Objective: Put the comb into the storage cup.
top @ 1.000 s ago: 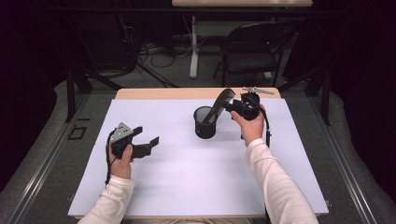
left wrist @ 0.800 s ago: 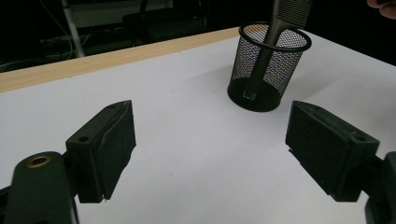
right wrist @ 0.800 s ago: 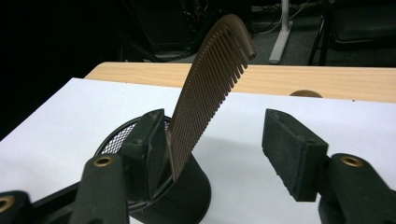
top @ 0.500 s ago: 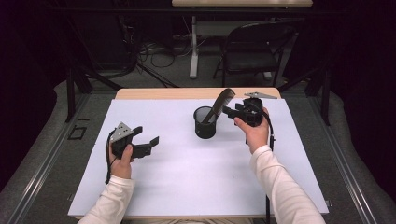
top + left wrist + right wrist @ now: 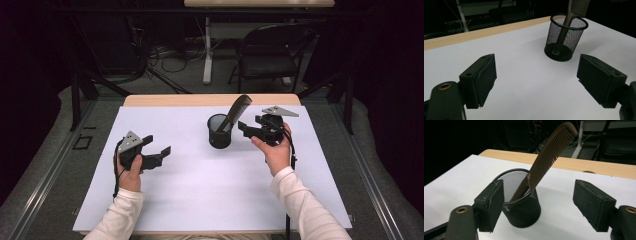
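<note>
Comb (image 5: 551, 152), brown plastic: we judge it light, stiff, slick; stands tilted in mesh cup (image 5: 219, 131) on the bench. Take hold by the spine (teeth flex). Right gripper (image 5: 248, 129) fingers have just been opening, empty; left gripper (image 5: 160, 151) fingers spread, empty.

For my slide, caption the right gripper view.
Open right gripper facing a comb leaning in a mesh cup.
</note>
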{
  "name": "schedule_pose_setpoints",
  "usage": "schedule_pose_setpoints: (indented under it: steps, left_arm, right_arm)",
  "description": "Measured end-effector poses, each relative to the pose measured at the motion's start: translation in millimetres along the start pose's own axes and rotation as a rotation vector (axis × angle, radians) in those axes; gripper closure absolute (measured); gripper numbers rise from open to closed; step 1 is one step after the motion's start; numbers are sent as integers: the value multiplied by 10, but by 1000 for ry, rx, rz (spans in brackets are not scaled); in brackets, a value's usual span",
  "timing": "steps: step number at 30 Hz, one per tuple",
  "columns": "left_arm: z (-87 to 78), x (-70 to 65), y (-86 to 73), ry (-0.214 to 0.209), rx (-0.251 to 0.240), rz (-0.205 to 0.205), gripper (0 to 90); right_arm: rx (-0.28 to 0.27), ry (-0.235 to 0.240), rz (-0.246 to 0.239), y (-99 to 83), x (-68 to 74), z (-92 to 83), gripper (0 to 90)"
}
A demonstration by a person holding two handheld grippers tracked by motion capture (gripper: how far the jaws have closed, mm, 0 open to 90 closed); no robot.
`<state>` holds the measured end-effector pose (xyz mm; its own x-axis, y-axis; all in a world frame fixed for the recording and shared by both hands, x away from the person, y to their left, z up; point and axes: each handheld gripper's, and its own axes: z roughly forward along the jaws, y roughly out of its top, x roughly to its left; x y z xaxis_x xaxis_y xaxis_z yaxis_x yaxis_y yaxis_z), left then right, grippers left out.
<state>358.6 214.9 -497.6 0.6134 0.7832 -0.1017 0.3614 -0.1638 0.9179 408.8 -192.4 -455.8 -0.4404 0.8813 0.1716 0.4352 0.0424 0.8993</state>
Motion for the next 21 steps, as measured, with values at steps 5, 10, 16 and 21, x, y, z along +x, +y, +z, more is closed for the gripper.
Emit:
schedule_pose_setpoints:
  steps: [5, 10, 16, 21]
  left_arm:
    - [-9, -9, 13, -16, -7, -23, 162]
    - [-47, -36, 58, -24, -9, -11, 162]
    - [-139, -67, 106, -50, -12, -5, 162]
    - [-249, -89, 133, -68, -2, 14, 162]
  right_arm:
    - [28, 8, -18, 15, 57, -122, 224]
    - [39, 31, -46, 9, 99, -260, 178]
    - [-3, 56, -68, 7, 153, -444, 154]
    - [-18, 81, -68, -31, 187, -583, 136]
